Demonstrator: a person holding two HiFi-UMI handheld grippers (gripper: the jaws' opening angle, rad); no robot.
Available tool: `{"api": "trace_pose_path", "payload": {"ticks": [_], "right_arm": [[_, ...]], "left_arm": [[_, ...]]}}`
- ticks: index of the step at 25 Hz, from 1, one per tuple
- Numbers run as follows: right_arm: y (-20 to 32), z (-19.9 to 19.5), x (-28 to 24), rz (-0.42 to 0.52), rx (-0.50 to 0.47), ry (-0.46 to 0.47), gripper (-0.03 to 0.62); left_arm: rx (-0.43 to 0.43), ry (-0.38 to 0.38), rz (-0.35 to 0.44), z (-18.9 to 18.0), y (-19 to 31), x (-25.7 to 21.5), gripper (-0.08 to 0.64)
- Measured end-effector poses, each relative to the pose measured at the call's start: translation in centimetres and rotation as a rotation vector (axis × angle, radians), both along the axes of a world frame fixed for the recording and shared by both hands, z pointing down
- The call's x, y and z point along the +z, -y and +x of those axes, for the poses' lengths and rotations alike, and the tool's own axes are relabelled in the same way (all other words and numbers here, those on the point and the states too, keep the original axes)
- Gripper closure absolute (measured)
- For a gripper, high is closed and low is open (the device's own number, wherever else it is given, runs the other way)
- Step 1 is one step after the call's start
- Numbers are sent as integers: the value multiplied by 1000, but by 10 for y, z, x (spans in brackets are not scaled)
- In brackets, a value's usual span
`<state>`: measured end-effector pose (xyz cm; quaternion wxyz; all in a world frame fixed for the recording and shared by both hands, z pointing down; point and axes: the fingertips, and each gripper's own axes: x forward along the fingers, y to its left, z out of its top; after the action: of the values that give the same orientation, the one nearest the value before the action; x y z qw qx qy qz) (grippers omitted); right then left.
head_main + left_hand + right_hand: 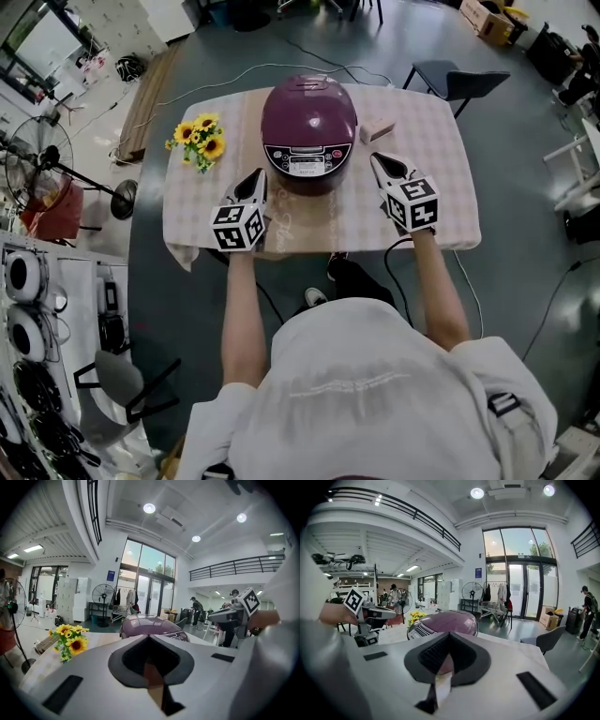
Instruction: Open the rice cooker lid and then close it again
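A purple rice cooker (309, 129) stands on the table with its lid down and its control panel facing me. My left gripper (261, 177) hovers just off its front left, and my right gripper (376, 160) hovers off its front right. Neither touches it. Both are shut with nothing between the jaws. In the left gripper view the cooker (149, 624) rises beyond the closed jaw tips (149, 637), a little to the right. In the right gripper view the cooker (444, 620) sits just left of the closed tips (450, 634).
A checked cloth covers the table (441, 178). A bunch of sunflowers (200, 139) lies at the table's left side, and a small beige block (379, 131) lies right of the cooker. A chair (457, 81) stands beyond the far right corner. A floor fan (39, 155) is at the left.
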<state>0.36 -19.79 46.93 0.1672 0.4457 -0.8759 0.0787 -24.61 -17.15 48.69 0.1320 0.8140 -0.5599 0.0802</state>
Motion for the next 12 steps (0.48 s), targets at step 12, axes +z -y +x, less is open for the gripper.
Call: {"api": "trace_pose_path", "payload": {"ticks": [12], "right_arm": [[-53, -9, -56, 177, -69, -17, 566]], "left_arm": [[27, 113, 112, 18, -50, -49, 544]]}}
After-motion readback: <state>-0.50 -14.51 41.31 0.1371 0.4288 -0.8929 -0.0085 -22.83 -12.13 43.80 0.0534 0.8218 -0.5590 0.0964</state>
